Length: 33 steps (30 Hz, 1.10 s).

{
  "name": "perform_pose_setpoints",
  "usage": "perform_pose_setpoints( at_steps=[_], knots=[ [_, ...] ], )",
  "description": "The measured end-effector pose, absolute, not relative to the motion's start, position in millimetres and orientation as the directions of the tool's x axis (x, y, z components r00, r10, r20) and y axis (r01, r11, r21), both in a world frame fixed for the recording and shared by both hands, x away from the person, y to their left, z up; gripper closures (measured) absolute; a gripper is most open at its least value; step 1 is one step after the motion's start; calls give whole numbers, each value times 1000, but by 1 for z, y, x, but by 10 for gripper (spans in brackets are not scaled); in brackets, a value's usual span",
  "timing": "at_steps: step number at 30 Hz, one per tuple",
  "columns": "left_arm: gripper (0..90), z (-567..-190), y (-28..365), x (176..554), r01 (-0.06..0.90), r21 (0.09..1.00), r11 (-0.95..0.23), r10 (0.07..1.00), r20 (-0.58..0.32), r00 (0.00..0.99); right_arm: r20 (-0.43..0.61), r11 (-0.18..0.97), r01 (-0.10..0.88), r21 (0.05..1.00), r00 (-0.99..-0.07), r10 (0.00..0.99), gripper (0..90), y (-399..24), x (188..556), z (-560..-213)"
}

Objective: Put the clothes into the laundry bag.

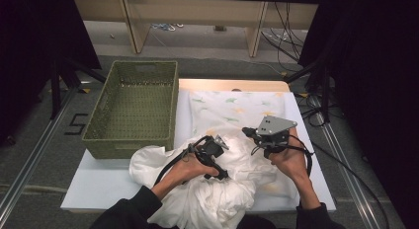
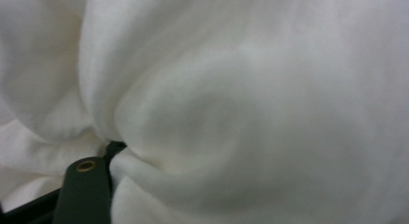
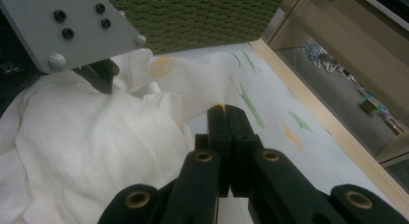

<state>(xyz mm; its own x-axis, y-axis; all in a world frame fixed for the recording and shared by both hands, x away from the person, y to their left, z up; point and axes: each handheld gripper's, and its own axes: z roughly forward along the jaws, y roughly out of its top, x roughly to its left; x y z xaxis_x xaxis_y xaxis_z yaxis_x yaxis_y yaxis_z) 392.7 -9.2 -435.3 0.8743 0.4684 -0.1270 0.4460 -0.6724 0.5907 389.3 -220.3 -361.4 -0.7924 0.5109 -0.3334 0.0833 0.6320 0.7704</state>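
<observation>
text: "5" | on: floor (image 1: 49, 121) | left of green basket (image 1: 133, 108)

White cloth (image 1: 212, 189) lies crumpled (deep soft folds) at the table's near edge.

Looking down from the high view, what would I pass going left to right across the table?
Green woven basket → left gripper over the crumpled white cloth → right gripper, with the dinosaur-print sheet behind it → the white table's right edge.
</observation>
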Motion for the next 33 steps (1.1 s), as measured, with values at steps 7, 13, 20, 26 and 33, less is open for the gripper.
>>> perform_pose_setpoints(
  at_steps=[7,13,20,26,33],
  knots=[
    [188,-422,-5,386,440,651,-618,482,-129,867,-331,632,87,770,-793,512,900,-221,389,-361],
    [507,-412,-8,379,336,685,-646,399,-73,914,-332,627,81,775,-792,512,900,-222,389,-360],
    [642,-402,-30,380,312,718,-622,386,-66,920,-343,609,57,791,-783,519,900,-223,381,-348],
    [652,-407,-16,415,450,739,-502,572,-107,813,-357,625,50,779,-784,508,900,-222,374,-343],
    [446,-429,-21,418,501,716,-486,638,-101,763,-334,645,90,759,-796,504,900,-219,382,-358]
  ],
)
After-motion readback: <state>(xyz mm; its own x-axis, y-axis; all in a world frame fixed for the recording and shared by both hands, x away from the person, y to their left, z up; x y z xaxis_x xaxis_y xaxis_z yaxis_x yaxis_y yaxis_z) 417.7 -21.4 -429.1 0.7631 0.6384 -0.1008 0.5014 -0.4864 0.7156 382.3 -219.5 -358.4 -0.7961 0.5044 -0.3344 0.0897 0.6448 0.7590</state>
